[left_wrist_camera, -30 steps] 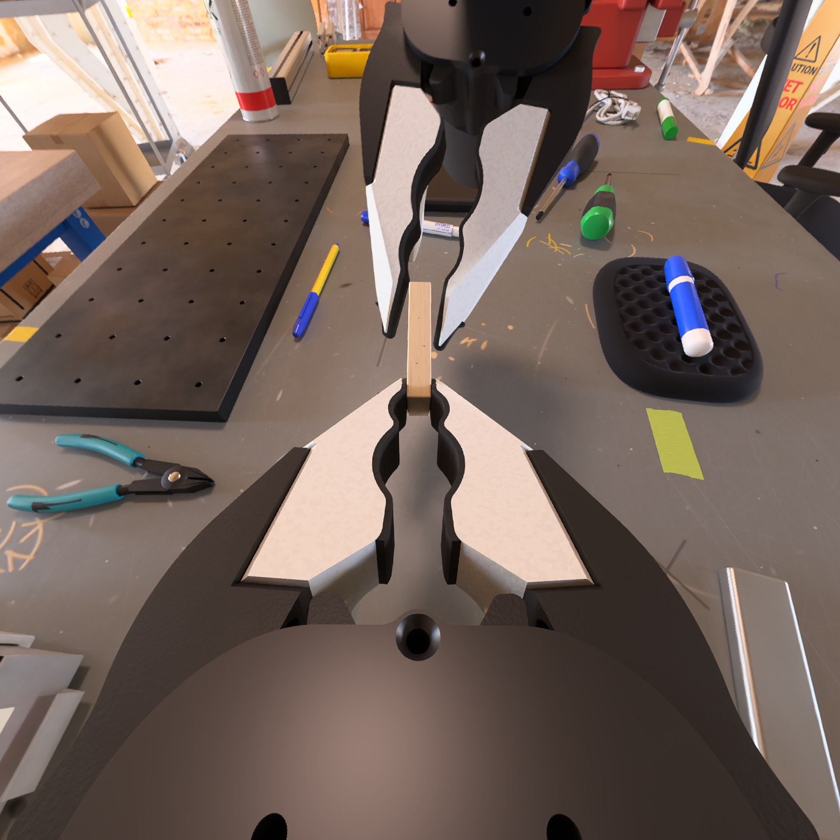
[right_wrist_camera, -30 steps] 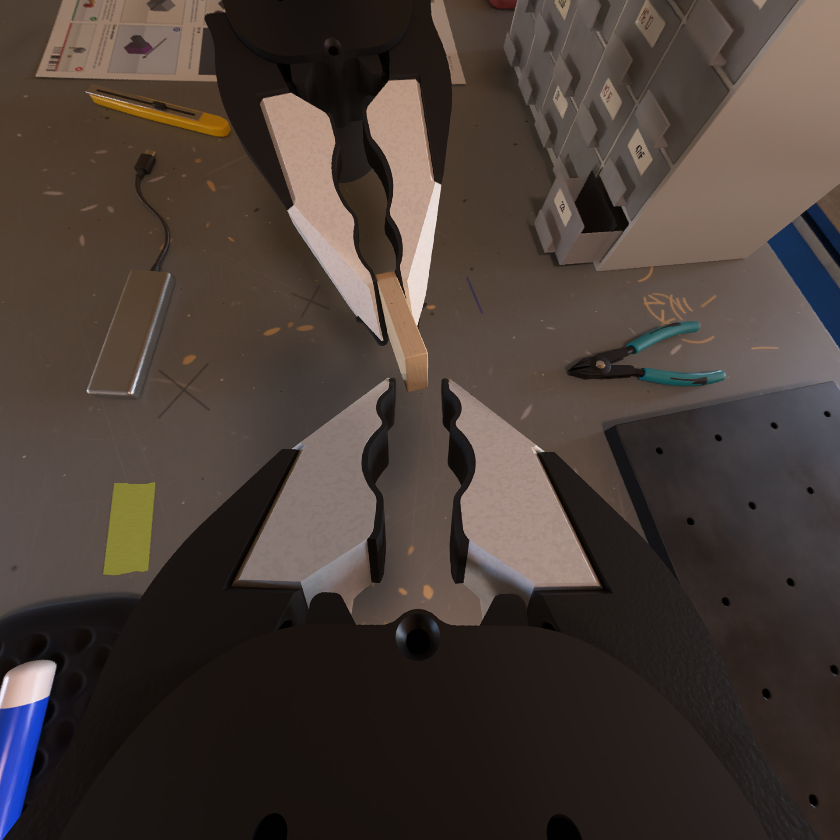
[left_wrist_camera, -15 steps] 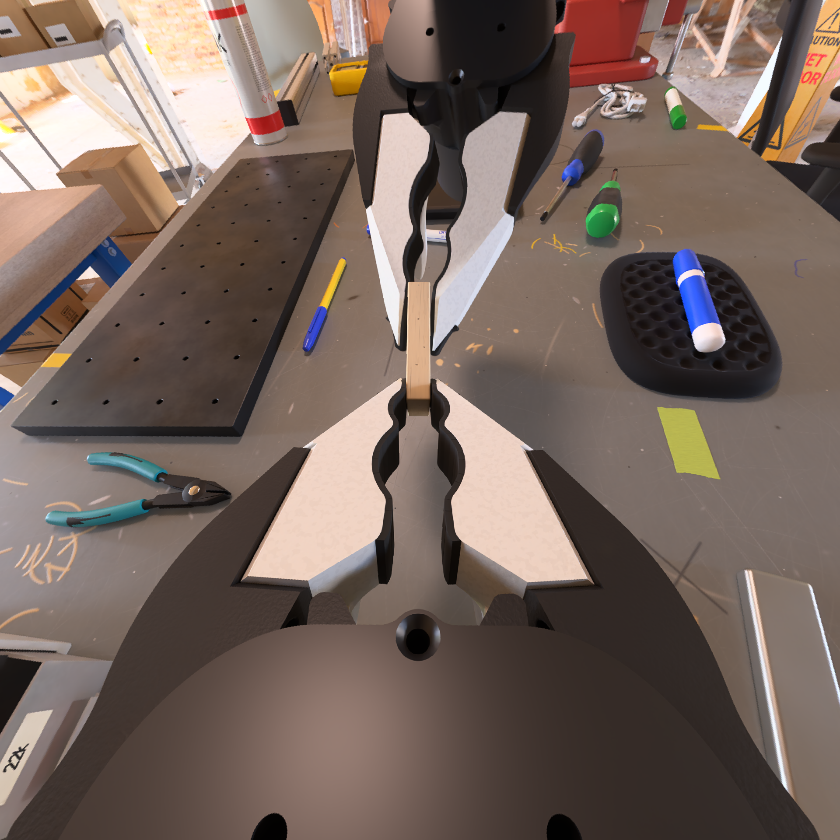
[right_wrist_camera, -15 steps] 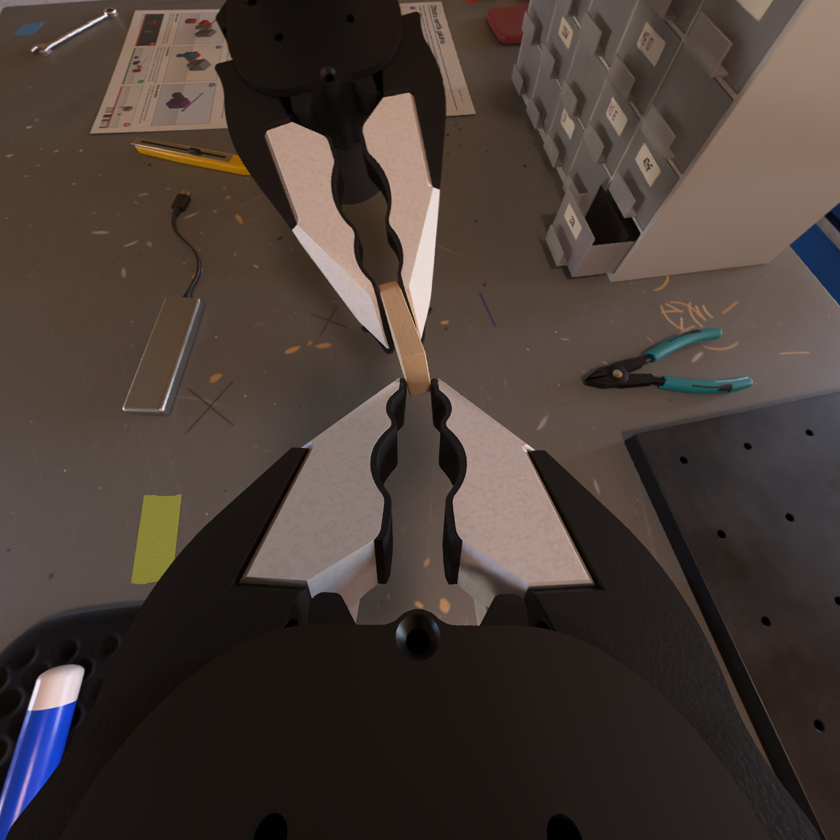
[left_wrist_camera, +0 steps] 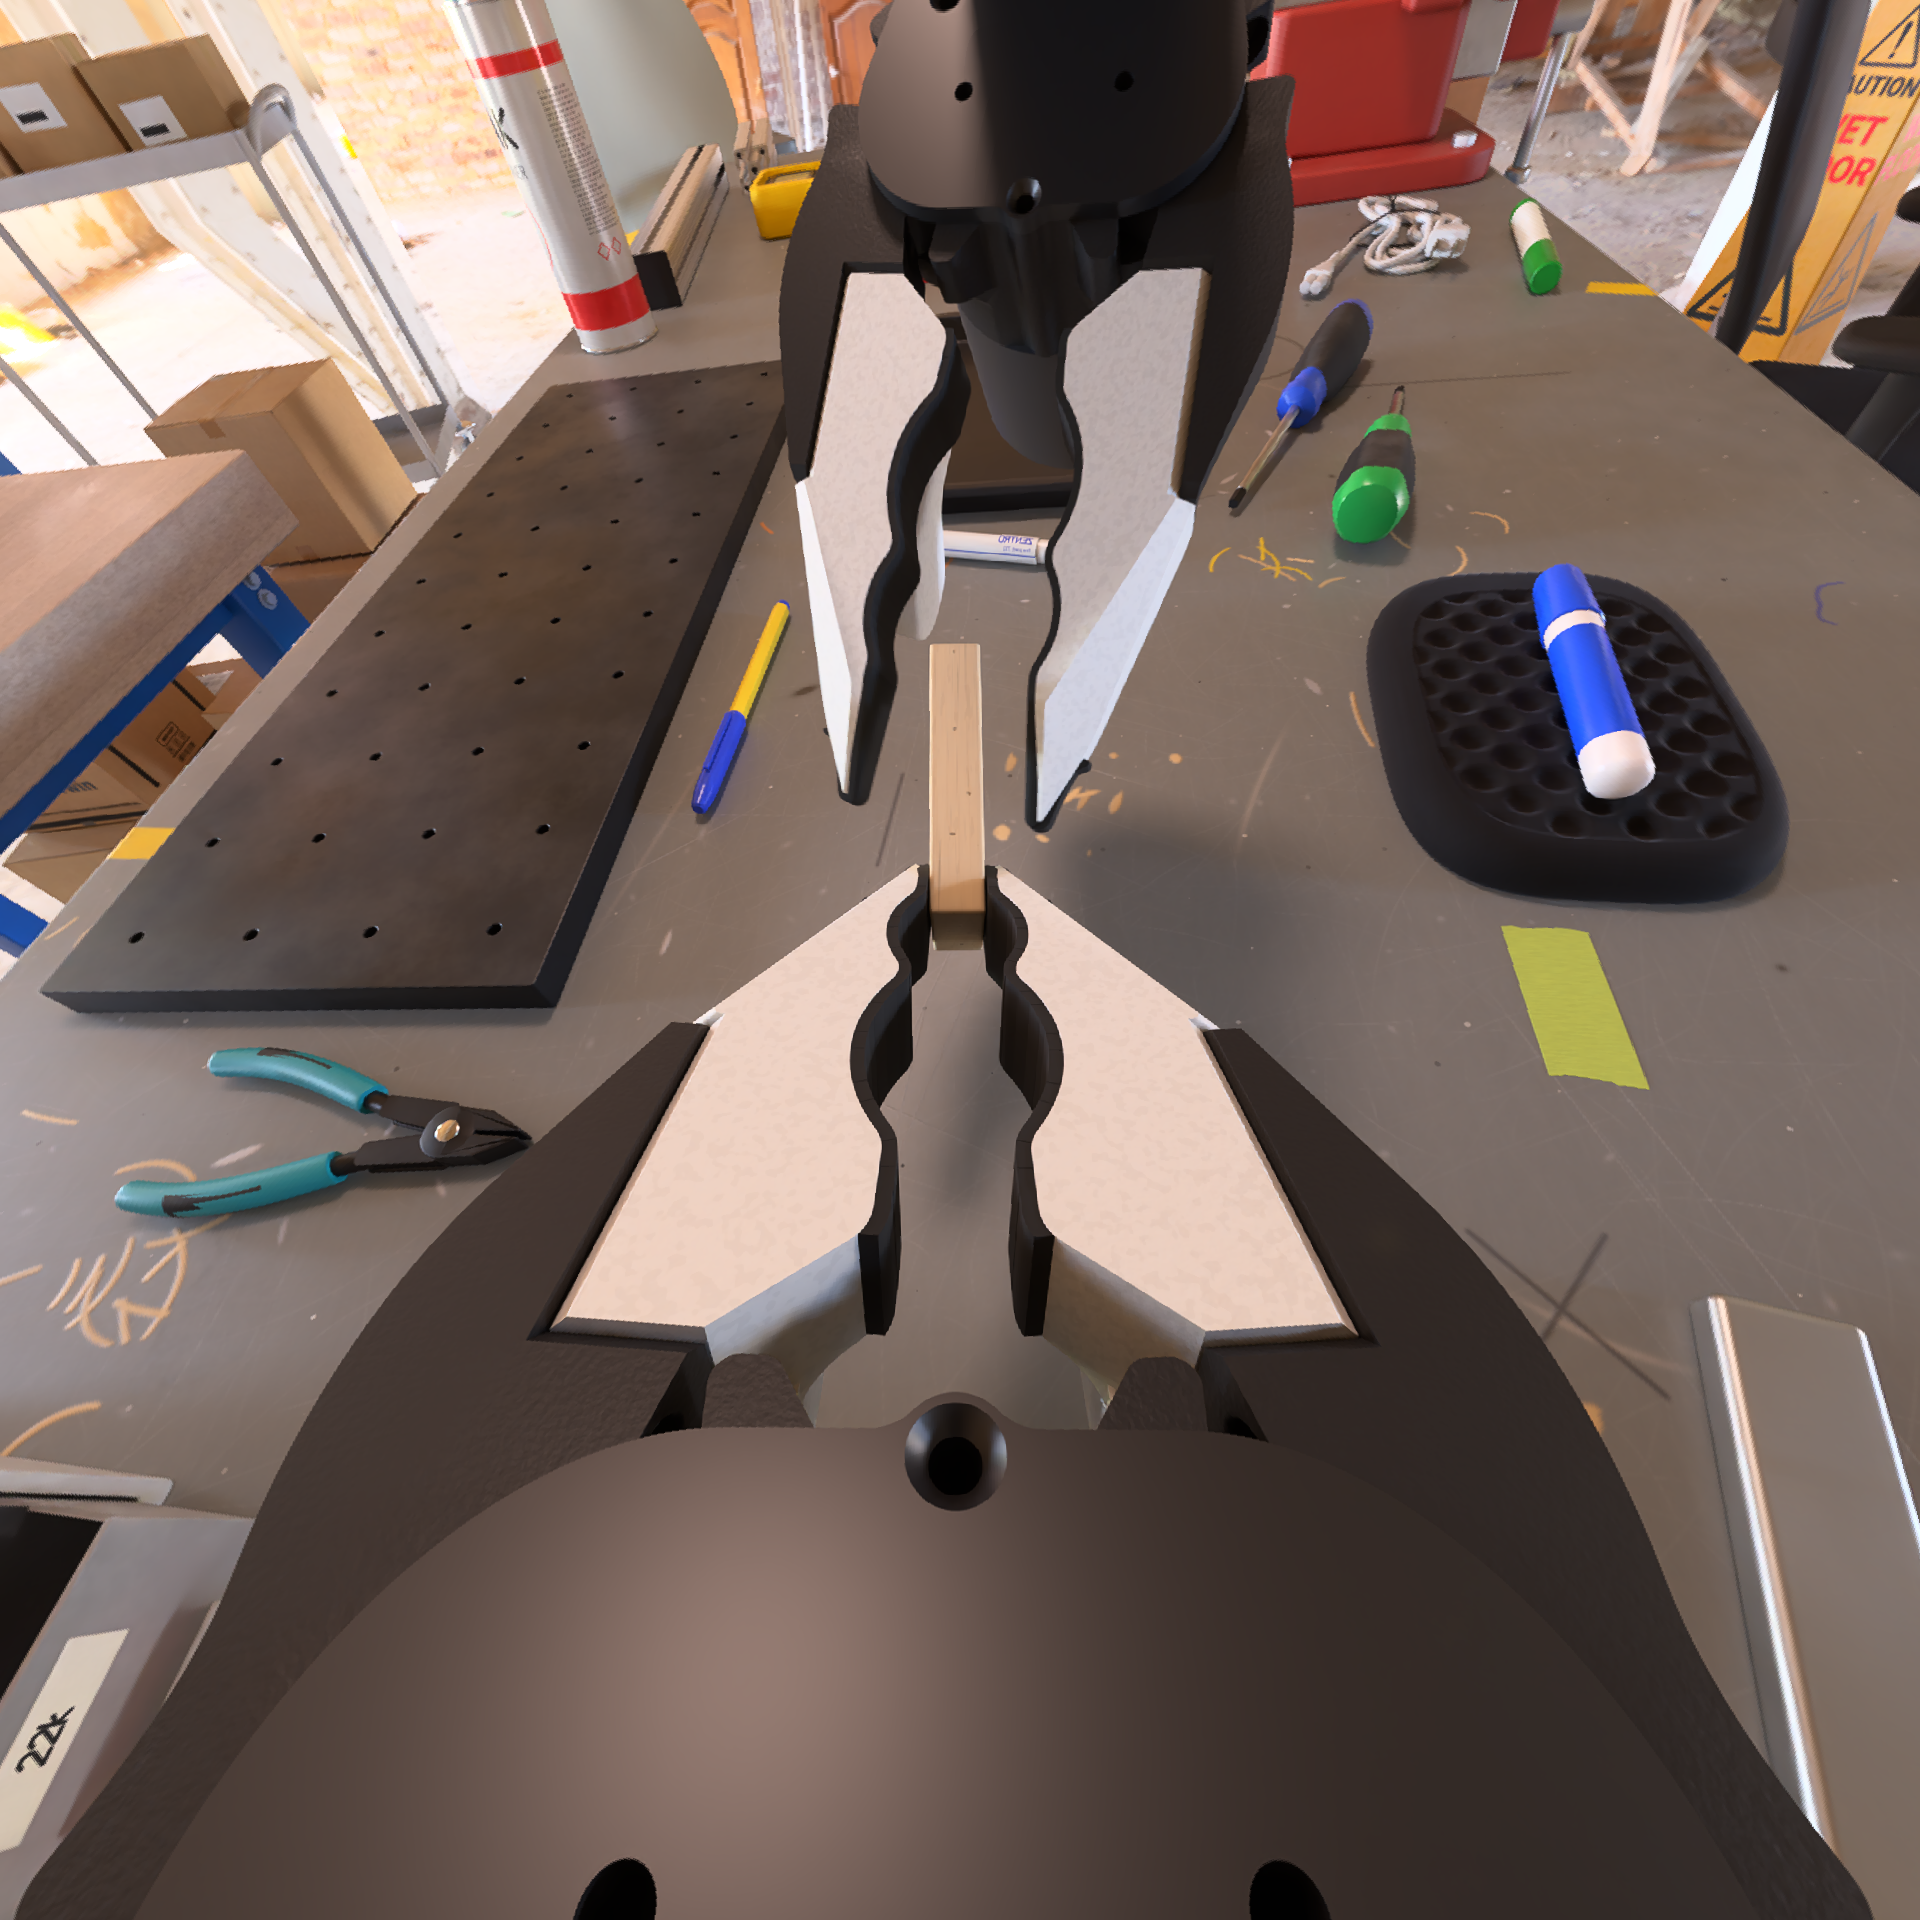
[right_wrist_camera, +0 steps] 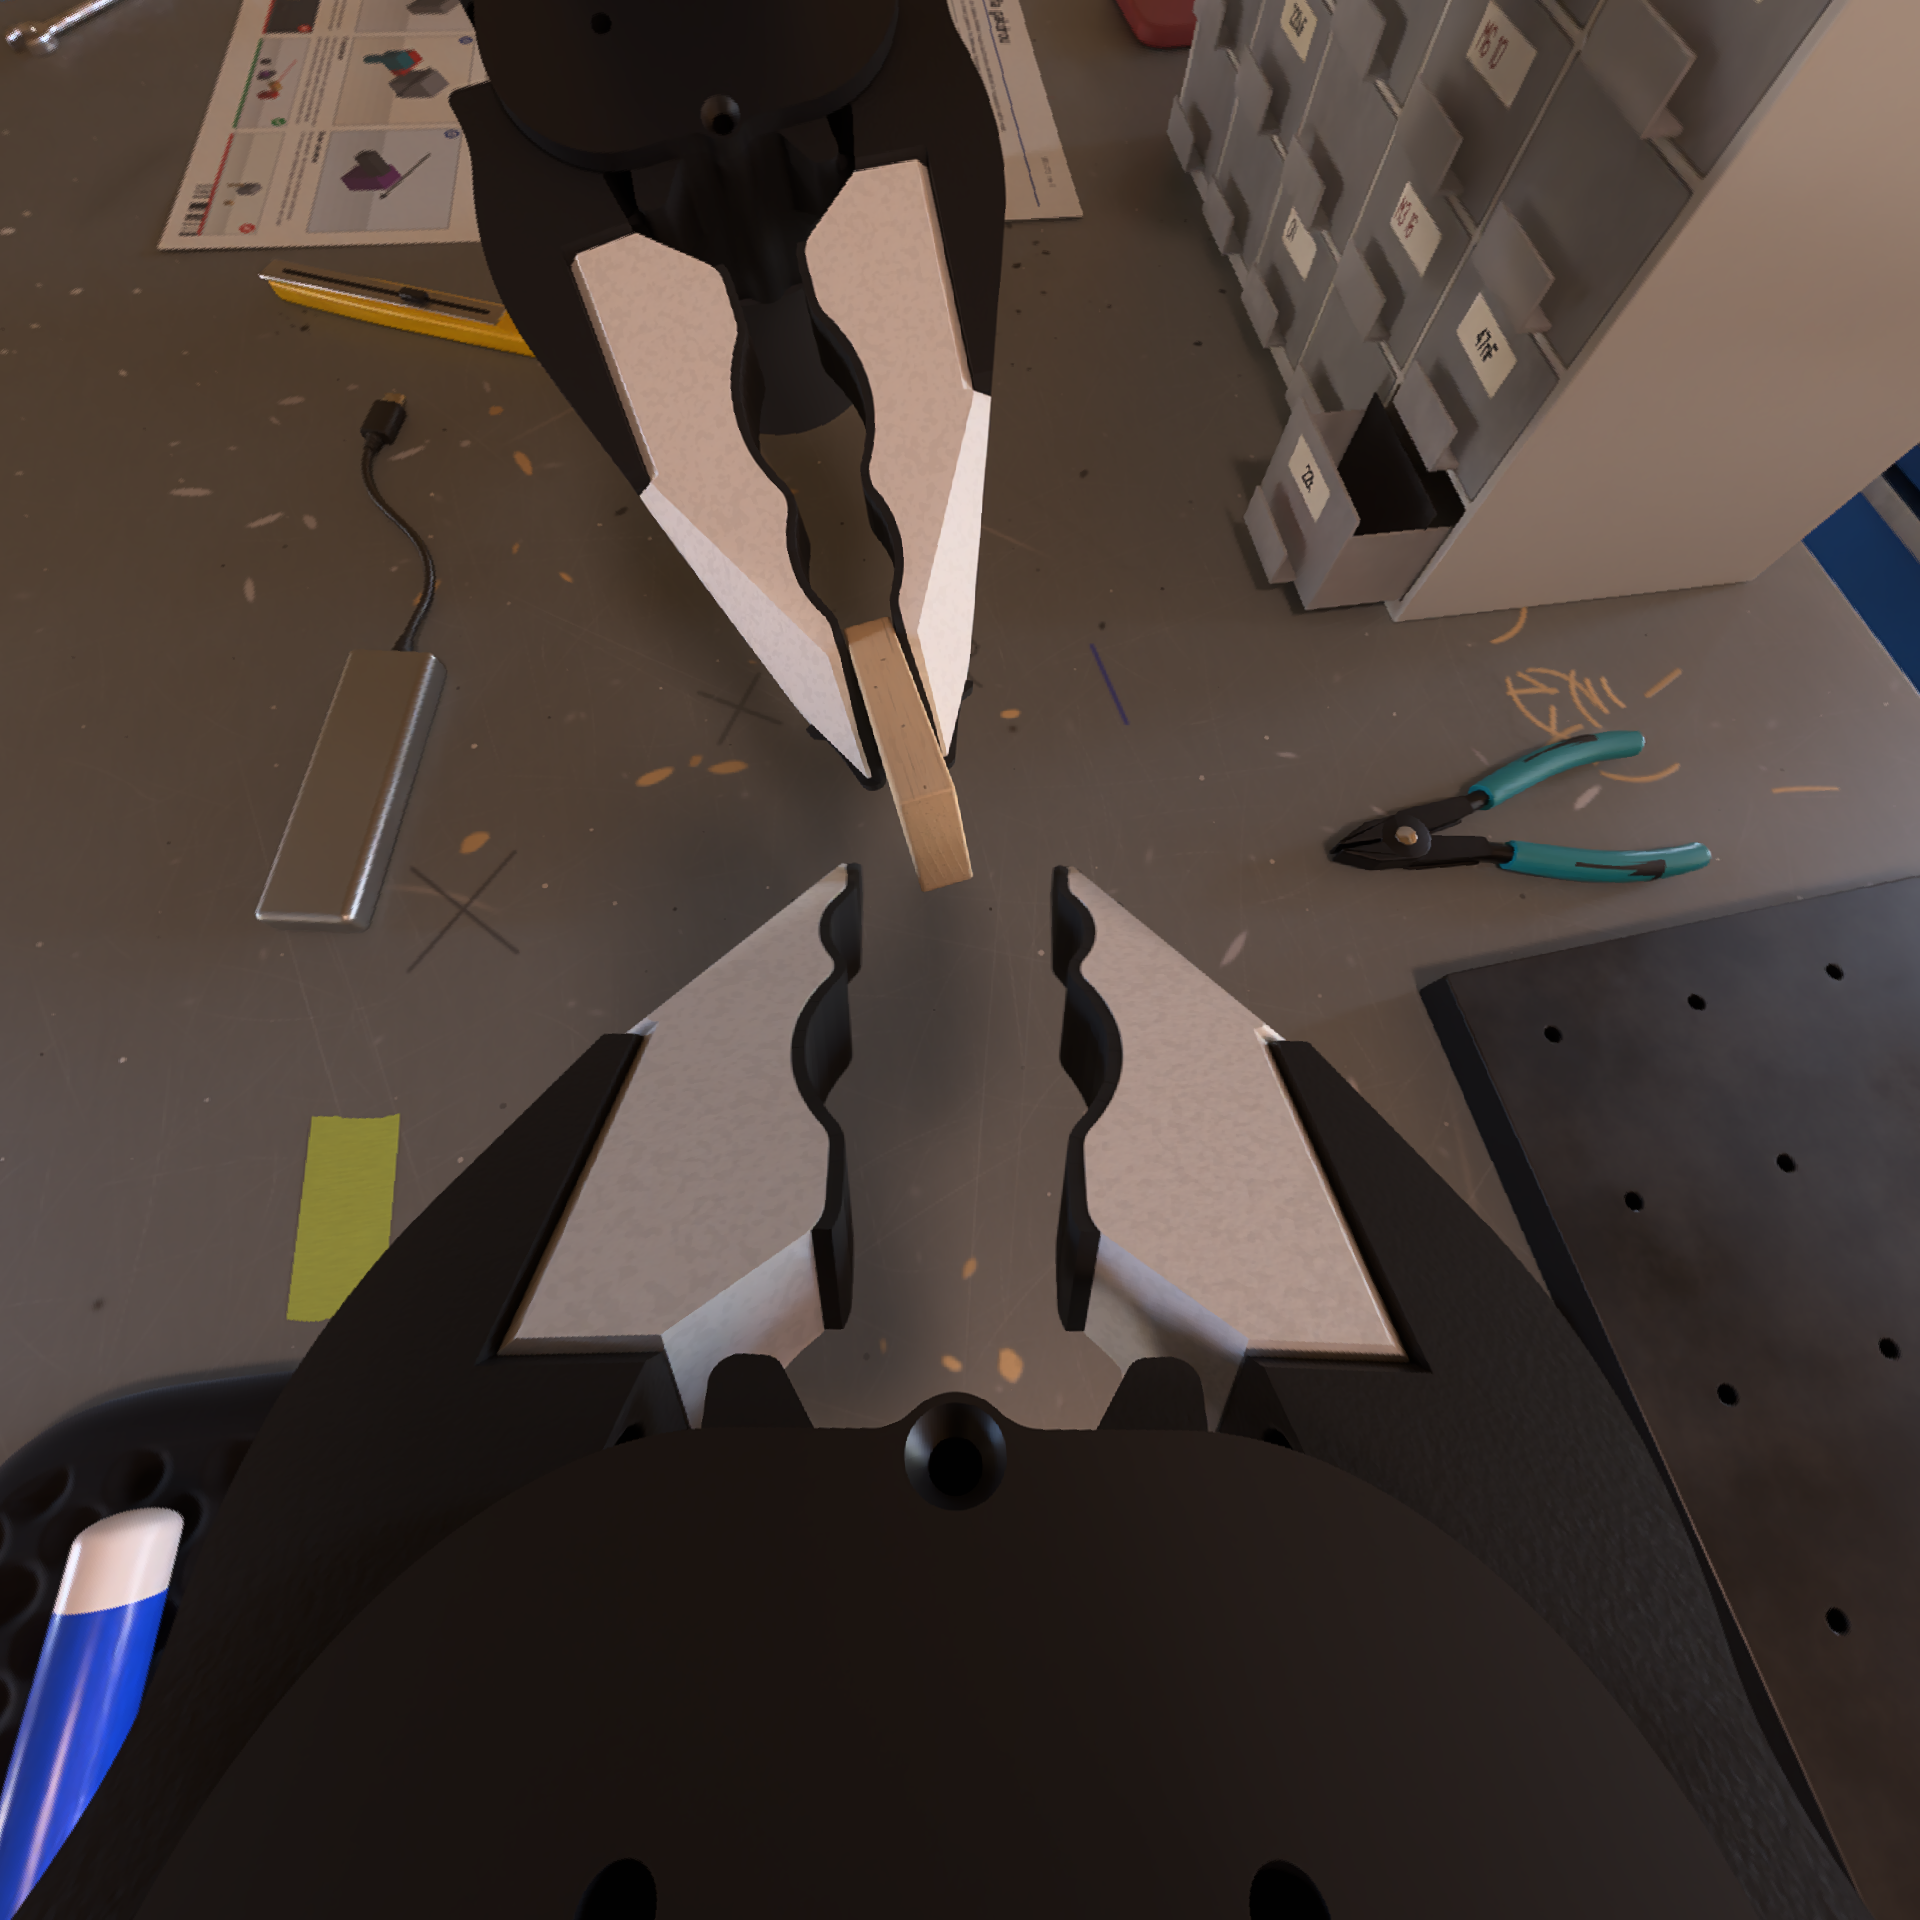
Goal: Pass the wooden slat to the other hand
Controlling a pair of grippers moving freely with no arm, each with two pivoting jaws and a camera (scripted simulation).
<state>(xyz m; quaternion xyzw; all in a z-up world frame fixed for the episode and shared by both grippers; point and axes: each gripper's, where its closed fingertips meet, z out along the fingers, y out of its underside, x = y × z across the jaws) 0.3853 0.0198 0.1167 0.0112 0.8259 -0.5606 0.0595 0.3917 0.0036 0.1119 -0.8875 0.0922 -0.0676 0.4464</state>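
Two grippers nose to nose above bench. Left gripper (left_wrist_camera: 954, 883) pinched tight on near end of wooden slat (left_wrist_camera: 955, 774); slat juts forward, lifted clear of table (left_wrist_camera: 1195, 935). Right gripper (right_wrist_camera: 954, 883) spread wide, jaws either side of slat's free end, touching nothing. Judgement: handover not yet made; slat lifted and presented, receiving grasp and left's release left to do. Around: teal pliers (left_wrist_camera: 343, 1132), black perforated plate (left_wrist_camera: 416, 707), blue marker (left_wrist_camera: 1590, 686) on black tray (left_wrist_camera: 1455, 831), yellow tape (left_wrist_camera: 1574, 1003).

The wooden slat (left_wrist_camera: 956, 769) is pale and matt, the metal bar (right_wrist_camera: 353, 790) brushed and shiny, the pliers (left_wrist_camera: 343, 1132) rubber-handled.
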